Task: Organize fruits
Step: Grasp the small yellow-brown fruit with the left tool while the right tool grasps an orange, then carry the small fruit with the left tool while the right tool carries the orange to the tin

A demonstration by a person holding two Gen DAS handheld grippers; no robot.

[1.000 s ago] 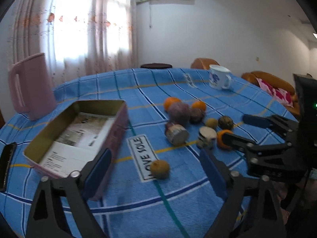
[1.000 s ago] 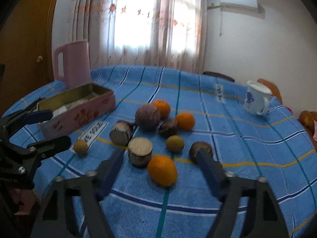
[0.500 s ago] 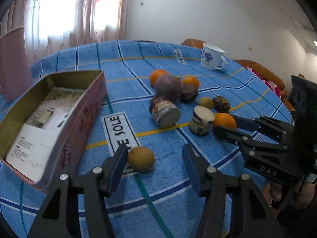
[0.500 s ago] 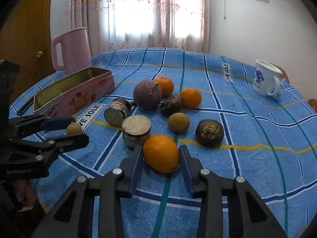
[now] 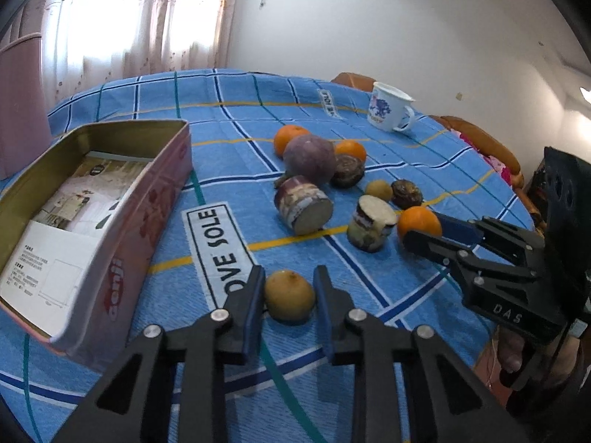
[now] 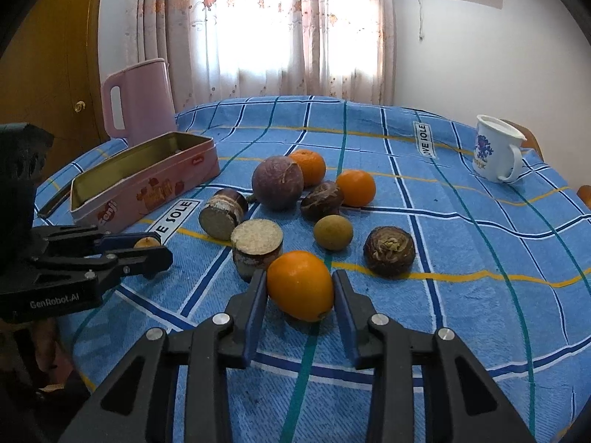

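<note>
My left gripper (image 5: 289, 277) is shut on a small yellow-brown fruit (image 5: 290, 295) that rests on the blue checked cloth, a pad against each side. In the right wrist view that fruit (image 6: 146, 242) peeks out between the left gripper's (image 6: 162, 248) fingers. The right gripper (image 6: 300, 276) has an orange (image 6: 300, 285) between its jaws, which are closing, and both pads touch its sides. From the left wrist view the same orange (image 5: 417, 221) sits in the right gripper (image 5: 422, 228). An open pink tin box (image 5: 110, 221) lies to the left, with only paper inside.
Beyond the grippers lie a purple round fruit (image 5: 309, 155), two more oranges (image 6: 355, 188), dark brown fruits (image 6: 388, 251), a small green-yellow fruit (image 6: 333, 232) and two cut stubs (image 5: 303, 206). A white mug (image 6: 495, 153) stands far right and a pink kettle (image 6: 138, 105) far left.
Both grippers' jaws went from wide to tight around their fruits. The left gripper also came forward and down onto the small yellow-brown fruit.
</note>
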